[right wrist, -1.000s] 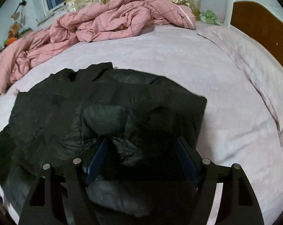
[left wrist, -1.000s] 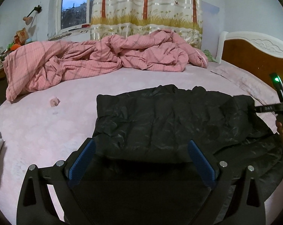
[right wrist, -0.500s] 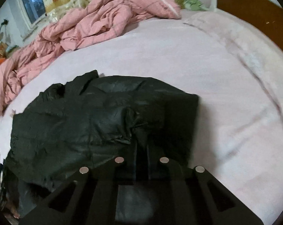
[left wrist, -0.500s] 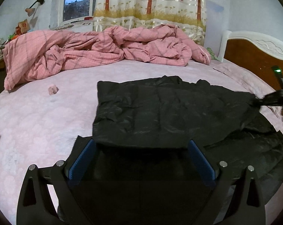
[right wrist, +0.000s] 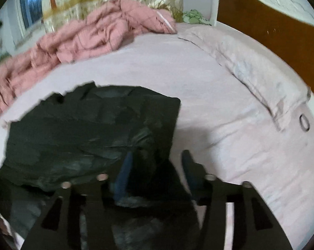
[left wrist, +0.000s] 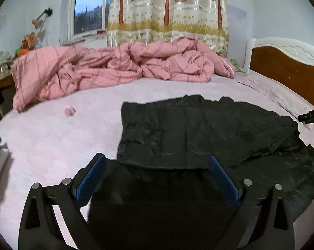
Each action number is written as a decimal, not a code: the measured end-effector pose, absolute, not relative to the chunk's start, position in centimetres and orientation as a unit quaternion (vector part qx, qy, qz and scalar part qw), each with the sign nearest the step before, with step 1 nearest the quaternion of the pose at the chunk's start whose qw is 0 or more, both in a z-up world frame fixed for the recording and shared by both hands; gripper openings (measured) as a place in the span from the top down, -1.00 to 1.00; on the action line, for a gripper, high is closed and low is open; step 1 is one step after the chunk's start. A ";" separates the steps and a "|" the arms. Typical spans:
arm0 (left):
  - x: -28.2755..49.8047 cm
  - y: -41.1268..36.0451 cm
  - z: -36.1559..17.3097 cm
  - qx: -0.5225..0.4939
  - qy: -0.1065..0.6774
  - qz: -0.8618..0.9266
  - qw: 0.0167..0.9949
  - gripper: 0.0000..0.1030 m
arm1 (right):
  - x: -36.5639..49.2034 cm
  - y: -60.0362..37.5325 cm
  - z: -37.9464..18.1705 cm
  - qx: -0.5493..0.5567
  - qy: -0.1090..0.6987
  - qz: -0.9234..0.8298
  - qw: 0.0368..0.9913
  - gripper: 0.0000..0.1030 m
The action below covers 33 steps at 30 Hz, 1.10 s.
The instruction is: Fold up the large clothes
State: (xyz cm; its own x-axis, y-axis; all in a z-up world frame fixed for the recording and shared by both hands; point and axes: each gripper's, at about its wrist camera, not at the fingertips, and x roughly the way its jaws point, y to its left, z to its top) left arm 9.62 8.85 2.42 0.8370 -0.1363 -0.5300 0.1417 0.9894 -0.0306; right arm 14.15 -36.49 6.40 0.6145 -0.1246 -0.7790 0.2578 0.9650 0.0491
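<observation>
A black jacket (left wrist: 198, 137) is being folded on the pink bedsheet (left wrist: 52, 145), lying just ahead of and under both tongs. 1 fold is judged done, an upper layer being laid over the lower; further folds are judged left. The left tongs (left wrist: 157, 179) are being held wide open, gripping nothing. The right tongs (right wrist: 157, 166) are being opened, with fabric between the pads but not pressed.

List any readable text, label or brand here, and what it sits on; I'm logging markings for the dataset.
None can be read.
Pale marks on the right gripper at the edge of the left wrist view: too small and blurred.
Black jacket: no label showing.
</observation>
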 end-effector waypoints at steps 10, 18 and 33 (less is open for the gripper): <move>4.5 8.3 7.7 -0.003 0.208 -0.093 0.974 -0.99 | 4.9 -33.1 10.6 0.053 0.317 -0.074 0.944 -0.67; 0.1 6.8 10.7 0.012 0.170 -0.106 0.980 -0.99 | -2.0 -30.3 12.5 0.062 0.242 -0.049 0.967 -1.00; -3.5 6.5 12.4 0.006 0.142 -0.098 0.985 -0.99 | -6.8 -26.2 12.9 -0.007 0.208 -0.083 0.975 -1.00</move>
State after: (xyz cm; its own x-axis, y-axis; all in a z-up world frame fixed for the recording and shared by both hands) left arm -3.49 6.52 12.40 0.9406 -0.1909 -0.2809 0.1946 0.9808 -0.0151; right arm -6.80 -26.16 12.94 0.9001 -0.1648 -0.4034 0.1591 0.9861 -0.0478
